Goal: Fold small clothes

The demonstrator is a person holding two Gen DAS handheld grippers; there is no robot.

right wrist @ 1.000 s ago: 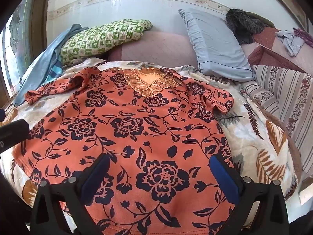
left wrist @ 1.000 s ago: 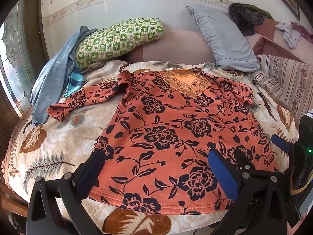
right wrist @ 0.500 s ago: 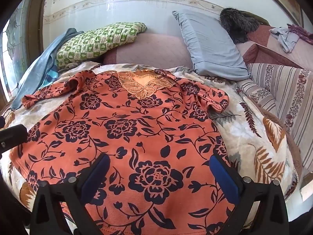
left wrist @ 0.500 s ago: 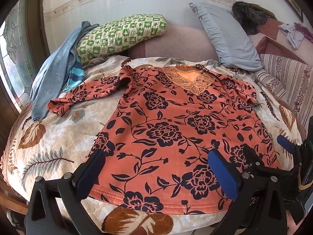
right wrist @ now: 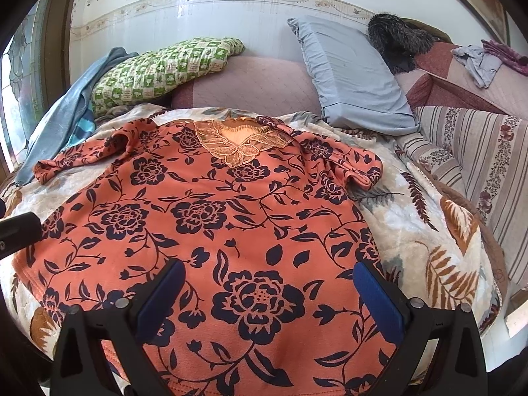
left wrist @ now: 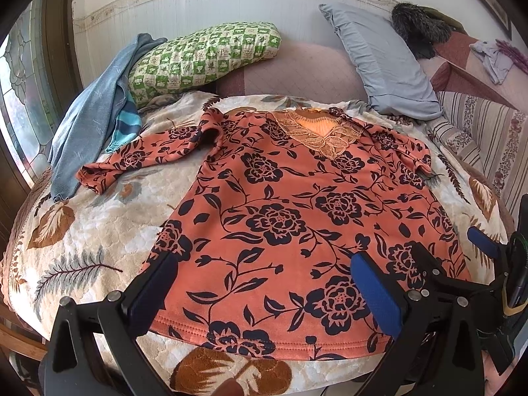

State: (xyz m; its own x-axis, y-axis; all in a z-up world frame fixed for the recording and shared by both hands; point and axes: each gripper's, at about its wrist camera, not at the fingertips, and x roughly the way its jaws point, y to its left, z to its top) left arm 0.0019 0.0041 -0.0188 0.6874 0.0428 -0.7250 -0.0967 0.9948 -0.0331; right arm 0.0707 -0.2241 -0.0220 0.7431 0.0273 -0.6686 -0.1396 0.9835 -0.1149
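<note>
Both claws, the left gripper and right gripper, hang spread wide and empty above the hem of the orange flowered top, which lies flat, front up, on the leaf-patterned blanket. Soft and light, it should drape limply; the sleeve cuffs or hem corners look like the best holds.

Top hem cut off by right view's bottom edge.
</note>
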